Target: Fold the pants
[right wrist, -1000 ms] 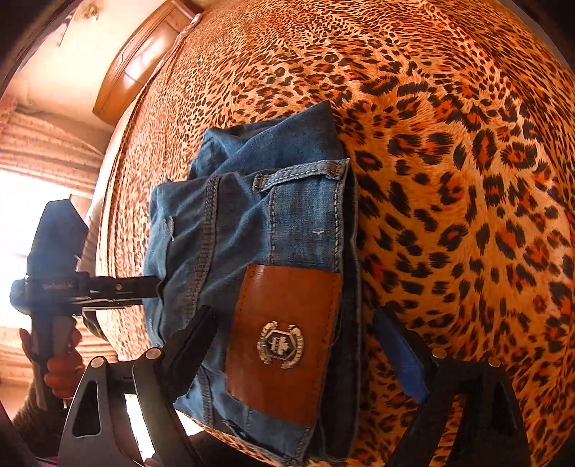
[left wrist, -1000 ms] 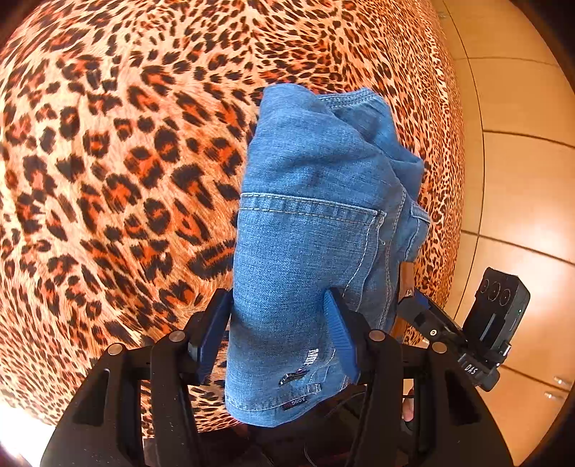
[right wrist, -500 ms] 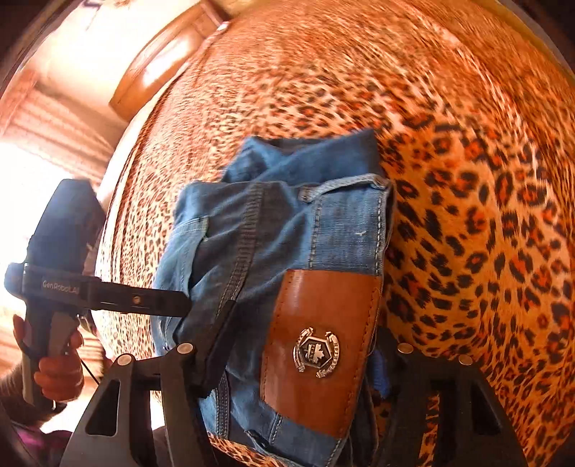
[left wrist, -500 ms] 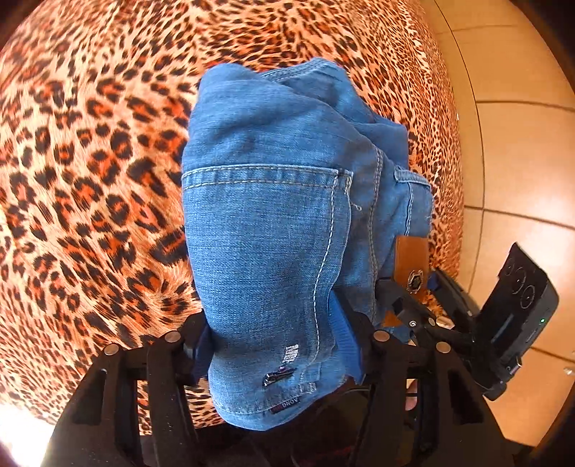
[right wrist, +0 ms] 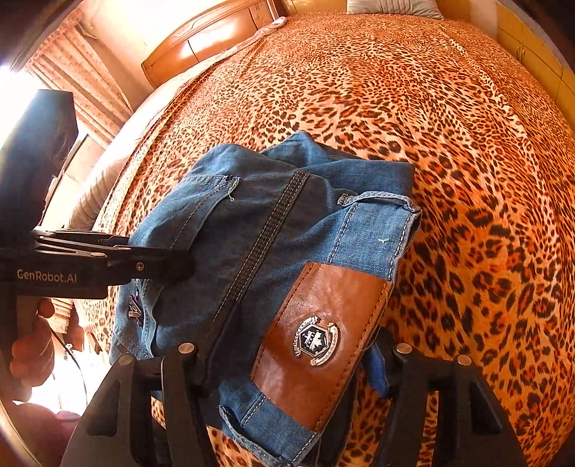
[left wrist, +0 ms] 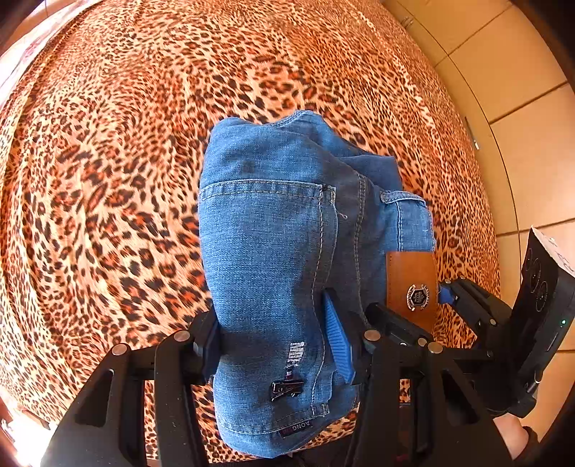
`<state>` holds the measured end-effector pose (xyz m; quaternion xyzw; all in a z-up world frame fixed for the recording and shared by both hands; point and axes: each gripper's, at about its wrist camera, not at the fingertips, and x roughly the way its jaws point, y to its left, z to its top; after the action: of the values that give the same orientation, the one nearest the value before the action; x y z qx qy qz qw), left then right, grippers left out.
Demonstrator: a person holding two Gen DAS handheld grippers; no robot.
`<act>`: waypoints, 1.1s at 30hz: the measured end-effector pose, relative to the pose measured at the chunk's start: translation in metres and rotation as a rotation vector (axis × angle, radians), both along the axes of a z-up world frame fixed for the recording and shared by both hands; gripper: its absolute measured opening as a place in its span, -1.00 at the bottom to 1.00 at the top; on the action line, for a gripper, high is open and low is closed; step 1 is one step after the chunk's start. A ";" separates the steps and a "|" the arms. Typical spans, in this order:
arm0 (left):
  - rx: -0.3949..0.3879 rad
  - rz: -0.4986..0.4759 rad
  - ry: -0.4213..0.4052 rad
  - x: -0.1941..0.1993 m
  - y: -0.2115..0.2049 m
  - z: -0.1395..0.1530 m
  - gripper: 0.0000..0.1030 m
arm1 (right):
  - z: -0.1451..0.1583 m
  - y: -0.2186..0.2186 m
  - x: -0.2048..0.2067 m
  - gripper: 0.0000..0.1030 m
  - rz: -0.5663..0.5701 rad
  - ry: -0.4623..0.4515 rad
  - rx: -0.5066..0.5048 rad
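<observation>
While both my grips carry weight:
Left gripper point(left wrist: 278, 345): jaws just closing, clenched on the jeans point(left wrist: 273, 258) by the back pocket.
Right gripper point(right wrist: 298, 363): clamped across the leather patch point(right wrist: 320, 341).
Jeans: bundled, raised over the leopard bedspread point(right wrist: 449, 143).
Risk: 2 uneven pulls could spill the folds.

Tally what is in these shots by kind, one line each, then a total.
Jeans: 1
Grippers: 2, left gripper and right gripper, each shut on the jeans
Leopard-print bedspread: 1
Pillow: 1
Total: 5
</observation>
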<state>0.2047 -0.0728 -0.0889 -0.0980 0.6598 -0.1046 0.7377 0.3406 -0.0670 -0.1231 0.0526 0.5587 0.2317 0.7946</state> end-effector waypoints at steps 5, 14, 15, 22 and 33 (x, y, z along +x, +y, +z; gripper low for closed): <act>0.004 0.055 -0.057 0.017 0.029 0.015 -0.05 | 0.027 0.024 0.037 0.22 0.011 -0.056 0.016; 0.057 0.093 -0.034 0.043 0.050 -0.014 -0.05 | 0.030 0.049 0.082 0.28 -0.033 -0.059 0.032; 0.086 0.098 0.003 0.047 0.052 -0.026 -0.05 | 0.019 0.050 0.086 0.37 -0.041 -0.027 0.014; 0.037 0.190 0.038 0.031 0.083 -0.035 -0.05 | -0.010 0.027 0.085 0.51 -0.160 0.087 -0.102; 0.213 0.284 -0.185 -0.017 0.084 0.026 -0.05 | 0.065 0.024 0.037 0.76 -0.327 -0.162 -0.349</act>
<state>0.1877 0.0110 -0.0626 -0.1013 0.5761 0.0622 0.8087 0.3779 -0.0434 -0.0576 -0.0145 0.5088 0.0036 0.8608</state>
